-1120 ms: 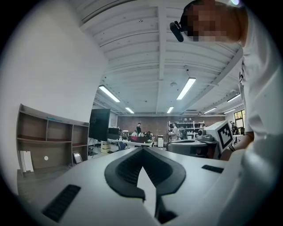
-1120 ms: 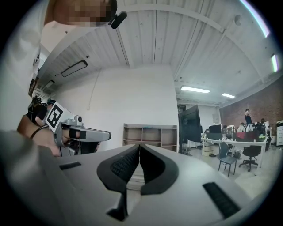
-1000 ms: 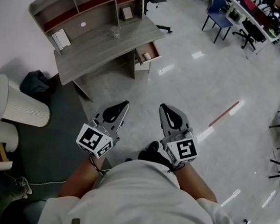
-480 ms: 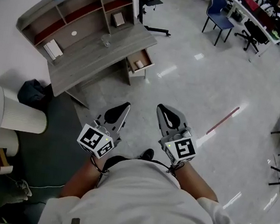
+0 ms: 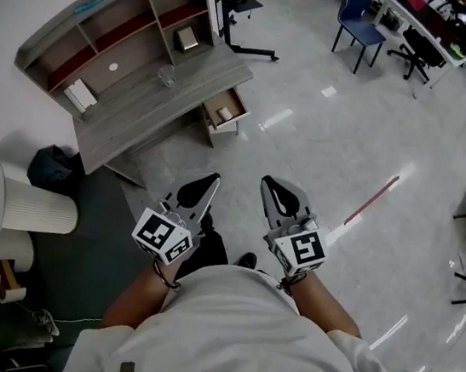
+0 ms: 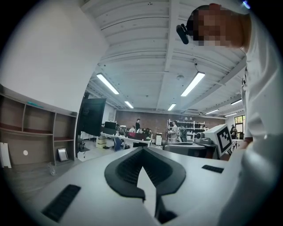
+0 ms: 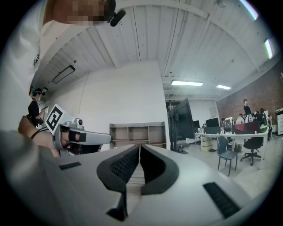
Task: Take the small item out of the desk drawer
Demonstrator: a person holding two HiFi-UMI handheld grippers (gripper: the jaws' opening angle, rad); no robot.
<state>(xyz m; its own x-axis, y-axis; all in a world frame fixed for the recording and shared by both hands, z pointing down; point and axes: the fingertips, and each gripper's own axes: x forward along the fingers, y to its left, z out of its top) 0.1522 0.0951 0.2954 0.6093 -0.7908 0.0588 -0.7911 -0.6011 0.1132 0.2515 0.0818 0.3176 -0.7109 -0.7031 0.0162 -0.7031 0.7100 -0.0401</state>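
The grey desk [image 5: 139,116] with a shelf hutch stands at the upper left of the head view, well away from me. Its drawer [image 5: 238,102] at the right end is pulled out, and a small pale item [image 5: 224,114] lies in it. Both grippers are held close to the person's chest, pointing toward the desk. The left gripper [image 5: 210,179] [image 6: 141,149] is shut with nothing between its pads. The right gripper [image 5: 269,183] [image 7: 139,145] is also shut and empty. Each gripper view shows the other gripper beside it: the marker cube [image 6: 222,137] and the left gripper's body [image 7: 84,137].
A glass [image 5: 168,77] stands on the desk. A white ribbed bin [image 5: 20,198] and a dark bag [image 5: 50,168] sit left of the desk on dark flooring. A black stand [image 5: 238,27], a blue chair [image 5: 359,22] and a red floor strip [image 5: 373,200] lie beyond.
The desk and open drawer have slid left and lower in the head view as the person steps. A dark shoe now shows between the grippers. Both grippers stay shut and level.
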